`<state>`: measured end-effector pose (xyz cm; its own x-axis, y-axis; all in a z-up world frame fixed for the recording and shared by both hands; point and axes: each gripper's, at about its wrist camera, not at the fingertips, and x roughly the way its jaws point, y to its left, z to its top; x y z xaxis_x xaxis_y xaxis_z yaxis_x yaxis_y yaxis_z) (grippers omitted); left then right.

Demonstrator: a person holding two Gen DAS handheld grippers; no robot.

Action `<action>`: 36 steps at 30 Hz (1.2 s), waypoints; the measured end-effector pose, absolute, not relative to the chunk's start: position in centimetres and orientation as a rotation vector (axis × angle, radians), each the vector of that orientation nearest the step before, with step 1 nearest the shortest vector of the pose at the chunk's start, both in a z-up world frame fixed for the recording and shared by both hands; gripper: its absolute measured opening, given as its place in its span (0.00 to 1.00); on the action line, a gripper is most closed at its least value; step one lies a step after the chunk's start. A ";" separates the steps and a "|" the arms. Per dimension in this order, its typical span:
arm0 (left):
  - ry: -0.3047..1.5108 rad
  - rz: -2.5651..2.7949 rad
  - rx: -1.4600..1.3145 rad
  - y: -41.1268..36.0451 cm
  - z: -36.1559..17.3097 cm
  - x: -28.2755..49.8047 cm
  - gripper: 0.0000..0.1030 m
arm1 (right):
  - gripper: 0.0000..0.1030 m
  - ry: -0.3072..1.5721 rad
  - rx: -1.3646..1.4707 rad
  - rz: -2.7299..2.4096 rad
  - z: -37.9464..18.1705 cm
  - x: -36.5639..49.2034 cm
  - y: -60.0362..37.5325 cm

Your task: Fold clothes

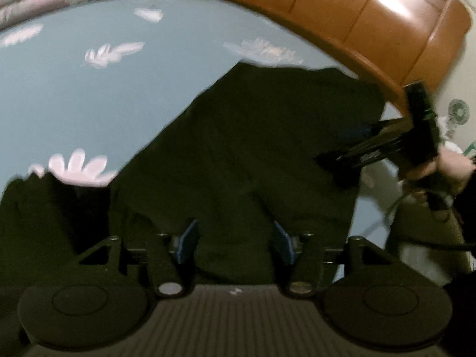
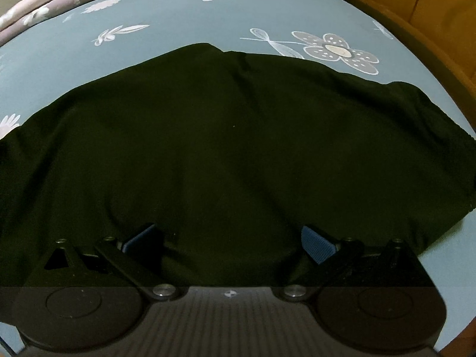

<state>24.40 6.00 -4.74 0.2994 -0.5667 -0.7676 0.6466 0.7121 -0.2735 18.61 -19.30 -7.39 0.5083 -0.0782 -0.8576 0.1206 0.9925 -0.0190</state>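
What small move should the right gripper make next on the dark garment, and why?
Probably lower the right gripper onto the near edge of the dark garment and close. Its jaws stand wide open with only loose cloth between them, nothing is pinched, and the garment lies spread on the blue sheet, not yet folded.

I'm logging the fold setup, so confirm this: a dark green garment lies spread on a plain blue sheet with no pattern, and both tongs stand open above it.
Not quite. The sheet is blue but not plain: it carries white flowers and leaves, clearest in the right wrist view. The rest holds: the dark green garment lies spread on it, with the left tongs and right tongs both open above it.
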 end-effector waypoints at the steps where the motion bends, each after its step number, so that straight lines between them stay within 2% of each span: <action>1: 0.988 -0.804 0.092 6.1 -5.2 24.6 0.55 | 1.00 1.029 0.048 -0.123 -7.4 18.6 -19.3; 4: 0.994 -0.828 0.076 6.6 -5.4 24.6 0.60 | 1.00 1.041 0.061 -0.142 -7.3 18.8 -19.3; 15: 1.043 -0.814 0.009 8.2 -5.6 24.3 0.60 | 1.00 1.090 0.076 -0.153 -7.3 20.0 -19.4; 17: 1.059 -0.821 0.042 7.5 -5.4 24.6 0.63 | 1.00 1.076 0.077 -0.151 -7.3 19.7 -19.4; 19: 1.075 -0.827 0.076 6.8 -5.2 24.8 0.72 | 1.00 1.060 0.078 -0.149 -7.4 19.5 -19.4; 24: 1.066 -0.836 0.177 5.1 -5.1 25.3 0.74 | 1.00 1.051 0.072 -0.150 -7.5 19.6 -19.2; 36: 1.084 -0.712 0.063 5.2 -5.1 25.3 0.75 | 1.00 1.016 0.040 -0.066 -7.4 19.3 -20.0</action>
